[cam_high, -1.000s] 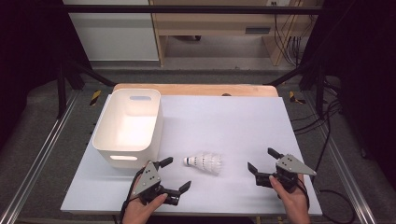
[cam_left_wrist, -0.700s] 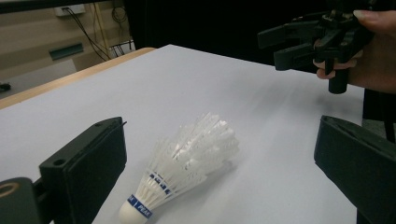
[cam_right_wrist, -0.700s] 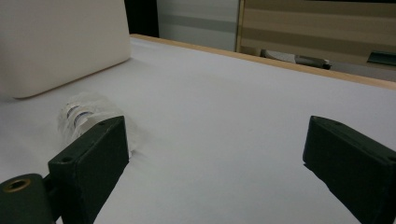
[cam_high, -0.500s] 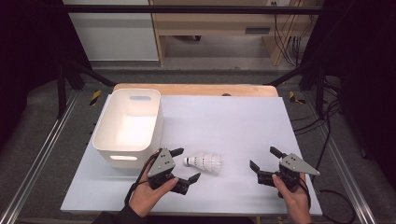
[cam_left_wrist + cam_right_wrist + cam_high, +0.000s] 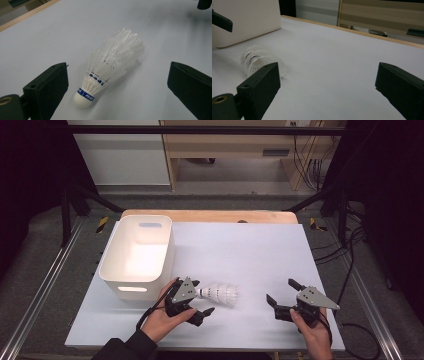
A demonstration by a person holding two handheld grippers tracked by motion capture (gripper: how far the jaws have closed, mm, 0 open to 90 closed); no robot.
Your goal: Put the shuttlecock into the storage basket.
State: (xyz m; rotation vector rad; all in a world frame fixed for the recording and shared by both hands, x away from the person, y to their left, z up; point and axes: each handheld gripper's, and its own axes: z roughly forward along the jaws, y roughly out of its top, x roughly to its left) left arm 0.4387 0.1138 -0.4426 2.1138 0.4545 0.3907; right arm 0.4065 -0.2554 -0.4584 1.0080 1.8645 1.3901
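A white feathered shuttlecock [image 5: 220,294] with a blue band lies on its side on the white table [image 5: 250,245], cork end toward the left. My left gripper [image 5: 202,296] is open right at that cork end. In the left gripper view the shuttlecock [image 5: 110,67] lies between the spread jaws of the left gripper [image 5: 118,72], touching neither, its feathers pointing away. My right gripper [image 5: 280,291] stands open to the right of the shuttlecock, a short gap away, with nothing in it. In the right gripper view the shuttlecock [image 5: 254,58] lies beyond the left jaw of the right gripper [image 5: 328,72].
A white plastic bin [image 5: 137,255], with nothing in it, stands at the table's left, just behind my left hand; its wall [image 5: 244,20] appears in the right gripper view. A wooden strip [image 5: 210,215] borders the far edge. Black frame rails and cables run alongside the table.
My left gripper has moved forward and to the right from the front edge until its open jaws flank the shuttlecock's cork end. The right gripper has barely shifted.
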